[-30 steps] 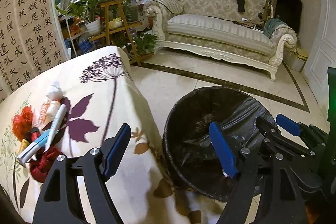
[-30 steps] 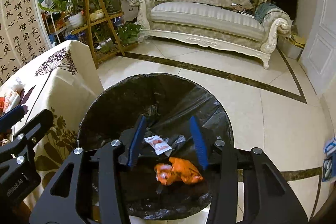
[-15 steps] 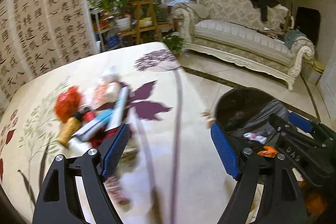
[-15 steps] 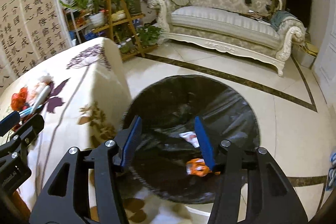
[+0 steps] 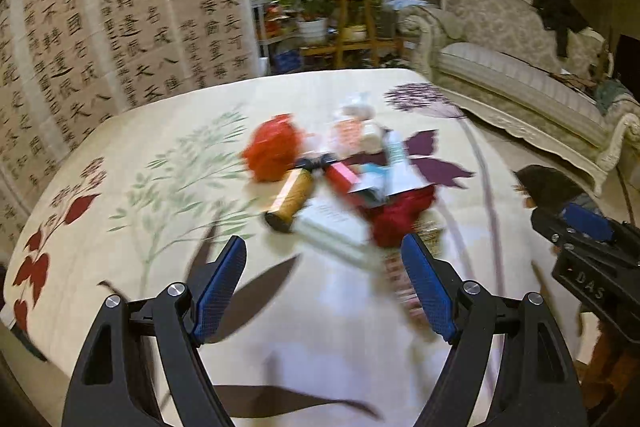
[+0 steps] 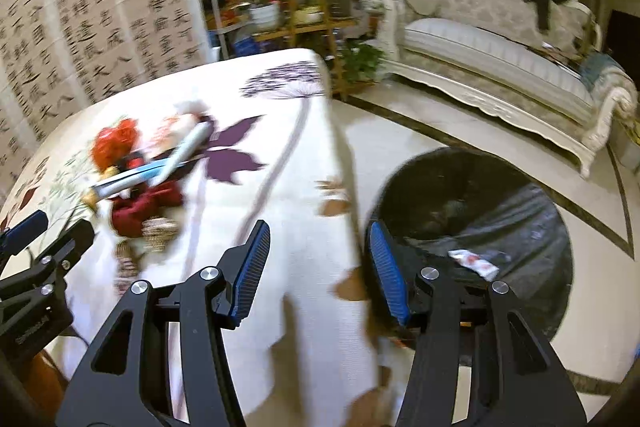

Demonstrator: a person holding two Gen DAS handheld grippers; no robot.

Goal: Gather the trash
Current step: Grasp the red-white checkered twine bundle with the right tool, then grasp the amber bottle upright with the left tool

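Both left tongs (image 5: 324,291) and right tongs (image 6: 316,269) gape, empty; "DAS" reads on the right tongs' body; trash pile (image 5: 340,183) on the table (image 5: 160,211).

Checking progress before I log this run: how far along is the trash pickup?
Done: a white wrapper lies in the black-lined bin. In hand: nothing; left claw and right claw are open and empty. Left: the trash pile on the tablecloth, including an orange bottle.
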